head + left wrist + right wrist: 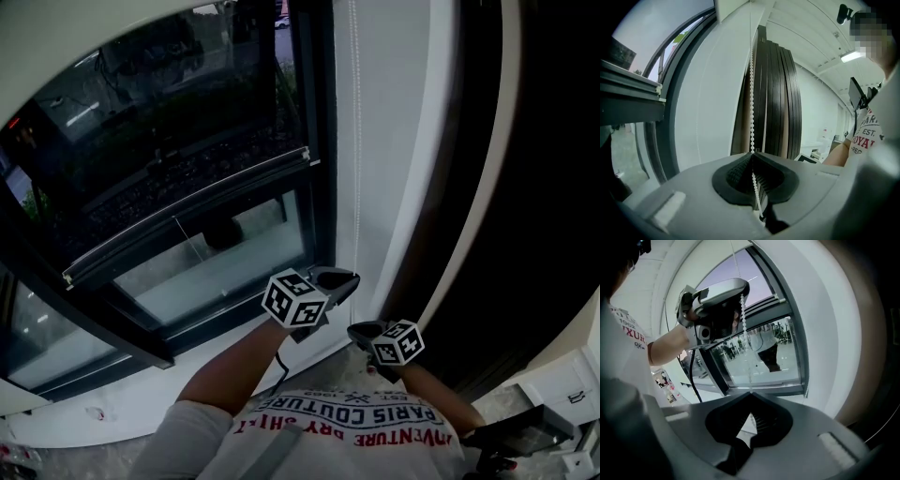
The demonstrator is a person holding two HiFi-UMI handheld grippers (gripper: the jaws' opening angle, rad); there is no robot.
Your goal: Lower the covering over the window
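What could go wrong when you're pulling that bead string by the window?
The thin bead chain could slip out of the left gripper or the right gripper, both shut on it. They sit close together, so they might bump. The blind's bottom bar hangs only partway down; a hard tug might jam it.

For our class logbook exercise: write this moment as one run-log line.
left gripper: shut on white bead chain | right gripper: shut on same chain, lower down | dark roller blind: partway down window
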